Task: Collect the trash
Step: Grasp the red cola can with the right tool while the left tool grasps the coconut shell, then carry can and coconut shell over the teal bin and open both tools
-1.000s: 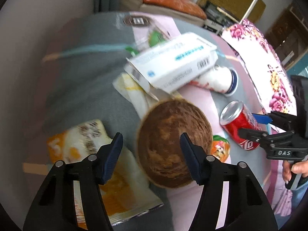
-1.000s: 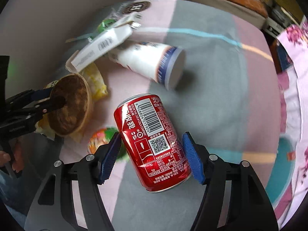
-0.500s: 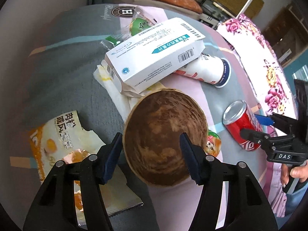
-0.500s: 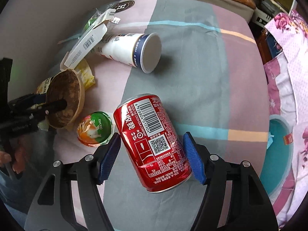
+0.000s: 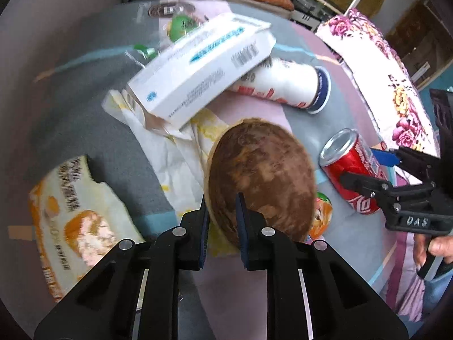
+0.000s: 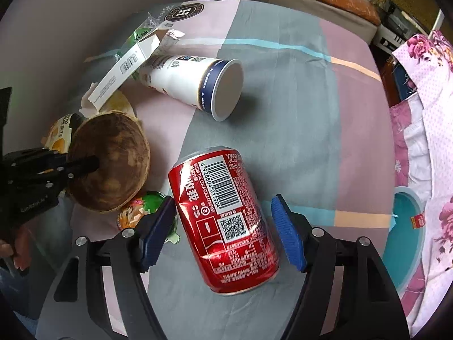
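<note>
left gripper [image 5: 222,212] closing on brown bowl [image 5: 263,181] rim | right gripper [image 6: 223,226] open astride red can [image 6: 223,215]

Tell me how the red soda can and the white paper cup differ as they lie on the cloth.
The red soda can is glossy metal; the white paper cup is matte with a navy rim band. The can's ends are closed, while the cup's mouth gapes open. The can lies between the right gripper's open jaws; the cup lies apart from both grippers, partly under a white carton. Both lie on their sides.

Red can [image 6: 223,215], brown bowl [image 5: 263,181], pink-and-grey striped cloth [image 6: 297,99]
</note>
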A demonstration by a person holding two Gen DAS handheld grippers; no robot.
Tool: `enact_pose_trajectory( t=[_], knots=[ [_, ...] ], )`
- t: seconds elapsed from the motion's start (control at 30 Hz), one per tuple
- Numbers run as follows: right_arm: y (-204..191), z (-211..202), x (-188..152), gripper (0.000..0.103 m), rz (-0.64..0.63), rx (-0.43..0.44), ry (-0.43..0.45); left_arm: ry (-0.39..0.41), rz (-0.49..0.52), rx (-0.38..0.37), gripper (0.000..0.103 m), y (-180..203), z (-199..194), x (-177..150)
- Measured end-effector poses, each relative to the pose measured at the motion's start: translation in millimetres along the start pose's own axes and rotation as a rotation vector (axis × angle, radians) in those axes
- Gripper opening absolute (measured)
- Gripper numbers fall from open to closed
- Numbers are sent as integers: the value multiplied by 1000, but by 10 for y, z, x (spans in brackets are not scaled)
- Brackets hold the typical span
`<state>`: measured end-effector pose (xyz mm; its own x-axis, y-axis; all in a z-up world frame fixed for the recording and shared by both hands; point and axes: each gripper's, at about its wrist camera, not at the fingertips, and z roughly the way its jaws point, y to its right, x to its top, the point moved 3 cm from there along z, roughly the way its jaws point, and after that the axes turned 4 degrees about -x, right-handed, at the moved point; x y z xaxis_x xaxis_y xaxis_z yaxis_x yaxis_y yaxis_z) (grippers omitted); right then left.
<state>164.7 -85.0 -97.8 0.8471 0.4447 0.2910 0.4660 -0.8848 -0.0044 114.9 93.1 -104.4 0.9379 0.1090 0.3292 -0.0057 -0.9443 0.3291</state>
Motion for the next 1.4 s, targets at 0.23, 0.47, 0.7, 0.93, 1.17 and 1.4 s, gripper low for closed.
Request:
enact_pose_trajectory(
  t=[0.23, 0.47, 0.7, 0.93, 1.17, 1.4],
  knots=[
    [75, -144, -169, 61, 56, 40, 63, 94, 46, 62, 15, 243, -245, -2],
    [324, -332, -332, 61, 177, 87, 111, 130, 37, 88, 12, 326, -450, -17],
    [406, -538, -472, 61, 230, 134, 200, 143, 24, 109, 12, 415, -504, -21],
    [614, -643, -530, 61, 268, 202, 268, 150, 14, 141, 12, 558, -523, 35],
    [988, -677, -672, 61, 341, 220, 289, 141, 44, 137, 12, 901, -485, 128],
    [1412, -808, -911, 61, 441, 202, 336, 121, 117, 108, 12, 1364, -357, 229]
  ],
)
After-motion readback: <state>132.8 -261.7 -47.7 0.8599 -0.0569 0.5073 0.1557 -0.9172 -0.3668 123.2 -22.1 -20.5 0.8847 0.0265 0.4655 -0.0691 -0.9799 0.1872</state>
